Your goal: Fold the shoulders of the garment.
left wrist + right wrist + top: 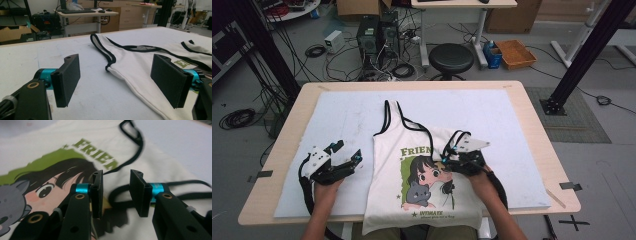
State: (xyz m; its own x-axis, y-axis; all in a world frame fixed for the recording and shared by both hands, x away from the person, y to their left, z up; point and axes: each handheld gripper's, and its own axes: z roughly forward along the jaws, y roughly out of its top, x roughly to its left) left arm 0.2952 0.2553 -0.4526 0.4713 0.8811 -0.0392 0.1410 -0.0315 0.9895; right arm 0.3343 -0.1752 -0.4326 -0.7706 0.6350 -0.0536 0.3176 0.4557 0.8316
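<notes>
Tank top [392, 150] spread flat on table [517, 95], unfolded; folding apparently not begun. Left gripper [348, 152] released beside it. Right gripper [116, 192] parted, empty, over strap [120, 195].

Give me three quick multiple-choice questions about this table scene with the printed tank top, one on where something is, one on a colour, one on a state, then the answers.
1. Where is the right gripper?
A. Above the tank top's print
B. On the bare mat left of the top
C. Off the table

2. What colour is the trim on the tank top?
A. Red
B. Black
C. Green

3. How do the left gripper's jaws stand?
A. Shut on a strap
B. Shut on nothing
C. Wide open with nothing between them

Answers: 1 A, the right gripper view shows the print right under its jaws. 2 B, black edging runs along the straps. 3 C, the left gripper view shows bare white mat between its spread jaws.
</notes>
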